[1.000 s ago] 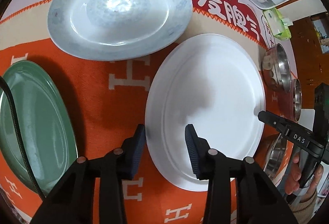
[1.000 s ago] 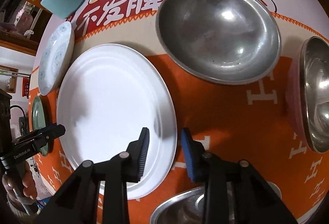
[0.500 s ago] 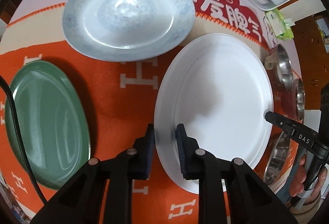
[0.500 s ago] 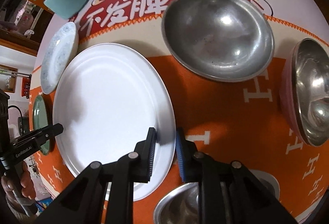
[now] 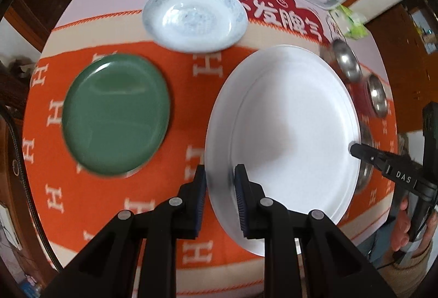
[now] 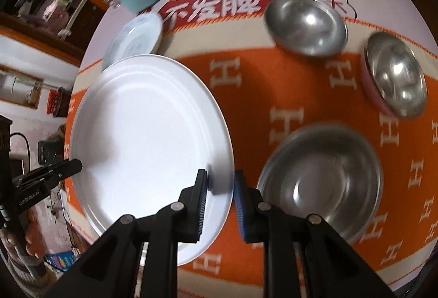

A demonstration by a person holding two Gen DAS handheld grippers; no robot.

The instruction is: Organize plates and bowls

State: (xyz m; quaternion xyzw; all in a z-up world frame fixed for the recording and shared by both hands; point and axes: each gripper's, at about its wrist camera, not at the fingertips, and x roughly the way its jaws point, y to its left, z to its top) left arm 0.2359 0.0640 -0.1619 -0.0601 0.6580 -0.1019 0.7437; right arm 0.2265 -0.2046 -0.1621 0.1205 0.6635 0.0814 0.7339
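1. Green plate (image 5: pixel 115 117) lies flat at left on the orange cloth (image 5: pixel 191 95); patterned plate (image 5: pixel 195 16) sits behind it.
2. Left gripper (image 5: pixel 219 188) clamps the white plate (image 5: pixel 287 133) by its left rim.
3. Right gripper (image 6: pixel 220 187) clamps the same plate's opposite rim; plate looks raised off the cloth.
4. Three steel bowls (image 6: pixel 320 177) sit at right.

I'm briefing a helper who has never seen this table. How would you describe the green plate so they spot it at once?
Start at the orange cloth with white H letters covering the table. On its left part, left of the big white plate that both grippers grip, and nearer than the blue-patterned plate, lies the green plate. It is the only dark, solid-coloured plate; the others are pale.
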